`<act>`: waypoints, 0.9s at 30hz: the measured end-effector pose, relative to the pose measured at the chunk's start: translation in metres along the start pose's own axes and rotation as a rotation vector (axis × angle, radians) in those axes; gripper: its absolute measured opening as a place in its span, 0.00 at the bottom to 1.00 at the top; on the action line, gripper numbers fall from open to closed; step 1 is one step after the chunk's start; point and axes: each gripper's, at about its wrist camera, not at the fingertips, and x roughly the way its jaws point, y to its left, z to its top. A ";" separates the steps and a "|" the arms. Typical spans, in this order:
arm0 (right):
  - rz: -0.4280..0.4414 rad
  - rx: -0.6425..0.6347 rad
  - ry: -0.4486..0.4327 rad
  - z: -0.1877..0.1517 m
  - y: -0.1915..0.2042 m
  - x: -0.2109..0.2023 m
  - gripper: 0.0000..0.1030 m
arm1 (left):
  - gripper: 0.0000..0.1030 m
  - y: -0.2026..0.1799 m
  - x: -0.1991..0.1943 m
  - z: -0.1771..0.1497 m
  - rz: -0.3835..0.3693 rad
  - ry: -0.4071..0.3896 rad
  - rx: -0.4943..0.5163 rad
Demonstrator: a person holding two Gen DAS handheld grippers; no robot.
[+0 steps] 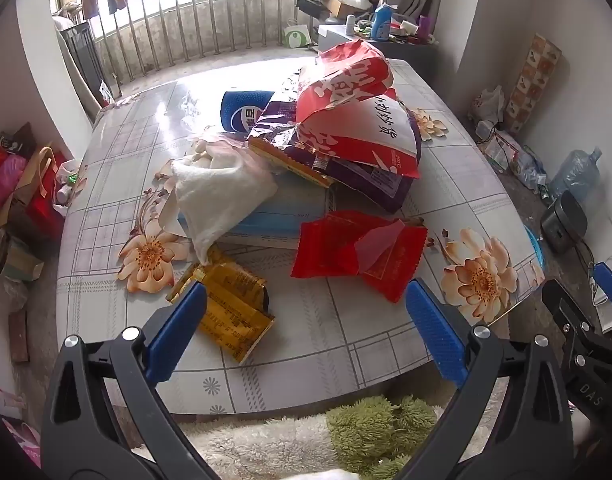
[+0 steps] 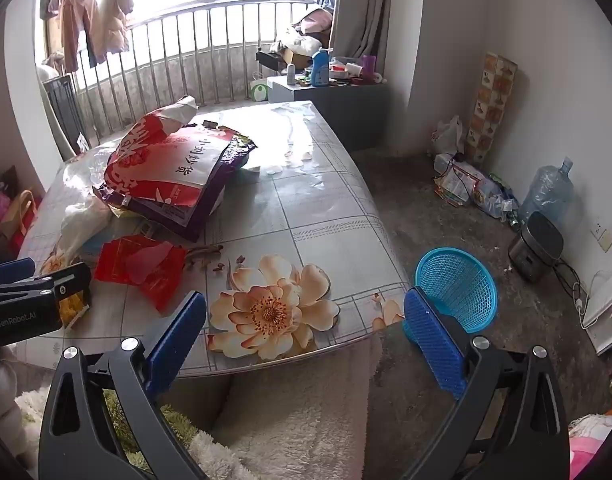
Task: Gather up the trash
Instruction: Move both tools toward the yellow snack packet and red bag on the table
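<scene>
both grippers empty, jaws spread wide: left gripper (image 1: 306, 320) low centre over the table (image 1: 329, 336), right gripper (image 2: 306, 320) at its near edge. trash count: one gold wrapper (image 1: 230, 312) lower left, one red wrapper (image 1: 357, 252) centre, two big bags stacked up top, red-white bag (image 1: 357, 120) over purple bag (image 1: 369, 176). one blue basket (image 2: 457, 284) on floor, right.

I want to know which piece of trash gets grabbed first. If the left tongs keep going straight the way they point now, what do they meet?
Probably the red wrapper, lying flat on the table about midway between the open left tongs. The gold packets sit nearer, but off toward the left finger. Depth is hard to judge.
</scene>
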 end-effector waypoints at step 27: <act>-0.017 -0.007 0.032 0.001 0.000 0.007 0.94 | 0.93 0.004 0.004 -0.001 0.007 0.005 -0.006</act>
